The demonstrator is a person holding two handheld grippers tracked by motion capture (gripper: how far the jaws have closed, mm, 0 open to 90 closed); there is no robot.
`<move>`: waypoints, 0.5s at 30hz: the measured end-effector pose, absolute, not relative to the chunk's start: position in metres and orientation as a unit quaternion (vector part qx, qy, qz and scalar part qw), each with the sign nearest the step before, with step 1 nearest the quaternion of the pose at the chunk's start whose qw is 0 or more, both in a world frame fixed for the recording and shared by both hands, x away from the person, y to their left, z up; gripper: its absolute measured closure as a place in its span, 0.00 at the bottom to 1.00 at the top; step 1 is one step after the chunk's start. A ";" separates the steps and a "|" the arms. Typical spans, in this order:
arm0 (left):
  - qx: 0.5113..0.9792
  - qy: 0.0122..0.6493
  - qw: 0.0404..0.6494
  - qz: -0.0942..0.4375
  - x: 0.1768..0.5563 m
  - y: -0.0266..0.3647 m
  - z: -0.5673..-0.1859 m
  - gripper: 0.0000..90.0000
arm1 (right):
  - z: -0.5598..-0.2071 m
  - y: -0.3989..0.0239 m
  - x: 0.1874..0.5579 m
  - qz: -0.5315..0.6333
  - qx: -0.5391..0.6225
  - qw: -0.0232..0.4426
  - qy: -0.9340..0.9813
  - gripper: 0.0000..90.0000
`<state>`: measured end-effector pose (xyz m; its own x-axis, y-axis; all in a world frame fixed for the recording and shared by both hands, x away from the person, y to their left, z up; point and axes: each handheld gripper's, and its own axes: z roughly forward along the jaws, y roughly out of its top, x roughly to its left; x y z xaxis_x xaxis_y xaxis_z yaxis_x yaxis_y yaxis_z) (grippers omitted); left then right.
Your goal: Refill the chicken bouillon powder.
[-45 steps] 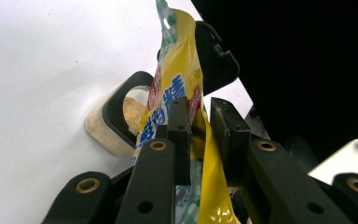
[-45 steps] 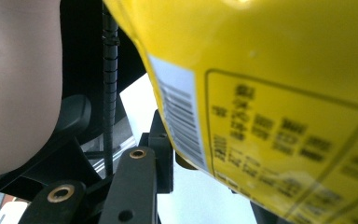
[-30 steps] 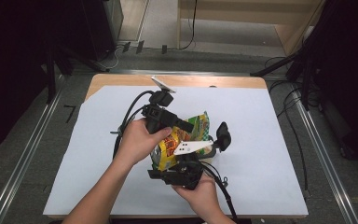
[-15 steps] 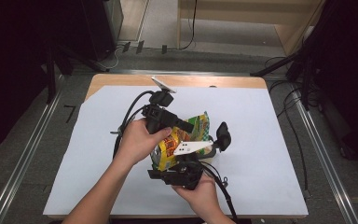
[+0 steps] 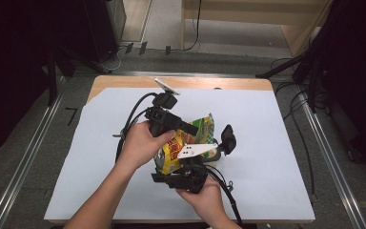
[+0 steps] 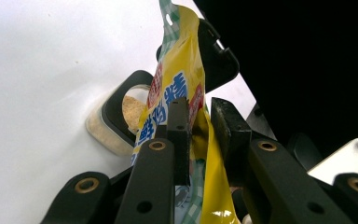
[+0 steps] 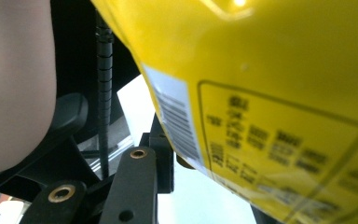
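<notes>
White table: yellow bag pinched between left tongs.

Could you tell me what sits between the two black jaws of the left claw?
The yellow snack bag hangs between the jaws of the left claw, which pinch its upper part; the left gripper view shows this, with a round container on the white sheet behind.

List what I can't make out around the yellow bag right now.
- Container contents: in the left gripper view, the yellow bag covers part of the opening.
- Right gripper far finger: cut off behind the bag in the right gripper view.
- Bag's print: blurred in the right gripper view.
</notes>
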<state>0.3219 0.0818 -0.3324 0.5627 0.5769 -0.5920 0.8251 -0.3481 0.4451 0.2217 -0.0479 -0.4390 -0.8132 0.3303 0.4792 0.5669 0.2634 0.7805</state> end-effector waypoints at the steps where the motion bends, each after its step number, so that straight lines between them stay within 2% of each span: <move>1: 0.803 0.437 0.370 -0.167 0.322 0.082 -0.332 0.87 | -0.439 -0.048 0.222 -0.536 -0.284 0.109 -0.788 0.79; 15: 0.806 0.439 0.362 -0.163 0.320 0.084 -0.334 0.86 | -0.441 -0.044 0.223 -0.534 -0.281 0.119 -0.788 0.79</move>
